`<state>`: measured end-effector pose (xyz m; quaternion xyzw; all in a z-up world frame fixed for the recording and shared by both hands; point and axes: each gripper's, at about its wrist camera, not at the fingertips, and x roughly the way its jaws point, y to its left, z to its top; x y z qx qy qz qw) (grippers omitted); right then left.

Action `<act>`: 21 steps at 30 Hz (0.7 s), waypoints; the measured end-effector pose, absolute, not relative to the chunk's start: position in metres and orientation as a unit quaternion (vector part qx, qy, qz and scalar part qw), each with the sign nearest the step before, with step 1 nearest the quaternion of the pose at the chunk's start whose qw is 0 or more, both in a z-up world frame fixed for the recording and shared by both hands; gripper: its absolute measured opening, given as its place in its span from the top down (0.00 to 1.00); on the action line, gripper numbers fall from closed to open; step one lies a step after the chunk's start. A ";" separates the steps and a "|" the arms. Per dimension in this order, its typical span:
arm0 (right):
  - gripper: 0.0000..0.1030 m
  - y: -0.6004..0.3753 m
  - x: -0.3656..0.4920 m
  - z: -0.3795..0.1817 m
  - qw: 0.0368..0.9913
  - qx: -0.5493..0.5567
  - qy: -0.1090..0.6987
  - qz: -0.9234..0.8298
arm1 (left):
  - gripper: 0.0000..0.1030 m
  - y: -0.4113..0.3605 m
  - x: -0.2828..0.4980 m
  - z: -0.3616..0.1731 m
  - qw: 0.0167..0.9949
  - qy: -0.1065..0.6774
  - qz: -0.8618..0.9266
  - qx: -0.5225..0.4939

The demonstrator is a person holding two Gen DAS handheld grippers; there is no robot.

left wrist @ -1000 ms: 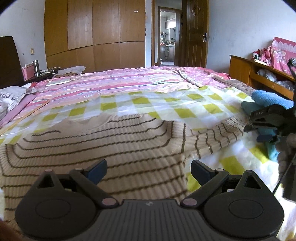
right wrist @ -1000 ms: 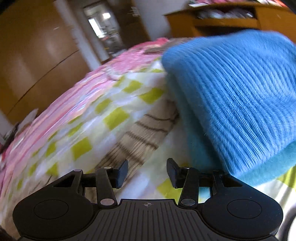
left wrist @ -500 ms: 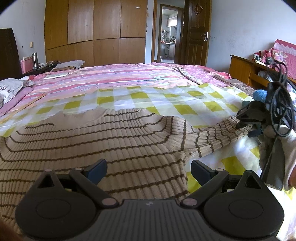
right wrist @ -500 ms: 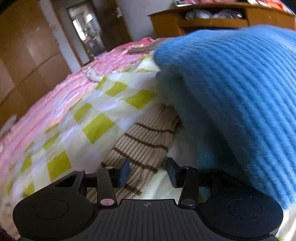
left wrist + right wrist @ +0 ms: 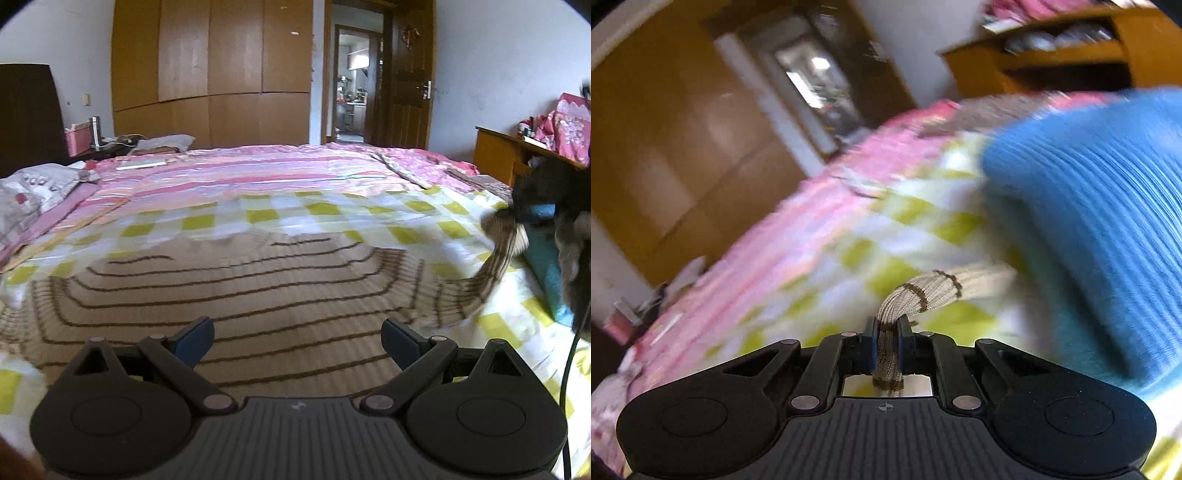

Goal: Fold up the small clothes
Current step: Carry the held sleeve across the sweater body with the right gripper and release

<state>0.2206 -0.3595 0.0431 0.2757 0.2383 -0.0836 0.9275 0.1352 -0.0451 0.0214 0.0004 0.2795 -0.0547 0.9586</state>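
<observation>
A beige sweater with thin brown stripes (image 5: 236, 295) lies flat on the yellow-checked bedsheet (image 5: 332, 210). My left gripper (image 5: 297, 338) is open and empty, hovering over the sweater's lower body. My right gripper (image 5: 887, 332) is shut on the cuff of the sweater's right sleeve (image 5: 923, 295) and holds it lifted off the sheet. In the left wrist view the raised sleeve (image 5: 498, 251) hangs from the right gripper (image 5: 532, 214) at the far right.
A folded blue knit garment (image 5: 1100, 221) lies on the bed right of the sleeve, also seen in the left wrist view (image 5: 546, 273). A wooden shelf unit (image 5: 495, 155) stands beyond the bed's right side. A pillow (image 5: 33, 184) lies at the left.
My right gripper closed on the sleeve cuff and lifted it off the bed. My left gripper stayed open over the sweater body.
</observation>
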 end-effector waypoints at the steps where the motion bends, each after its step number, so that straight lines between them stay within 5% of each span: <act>1: 0.90 -0.343 0.220 0.051 0.934 0.260 0.235 -0.062 | 0.01 -0.037 0.132 0.022 0.959 0.278 -0.050 0.002; 7: 0.90 -0.212 0.204 0.071 0.961 0.117 0.234 0.088 | 0.01 0.015 0.112 0.025 0.962 0.272 -0.012 0.003; 13: 0.90 -0.101 0.179 0.022 0.934 -0.037 0.277 0.221 | 0.01 0.068 0.094 0.020 0.963 0.263 0.052 0.000; 21: 0.86 -0.062 0.146 -0.008 0.901 -0.176 0.297 0.262 | 0.01 0.114 0.095 0.012 0.959 0.266 0.080 -0.060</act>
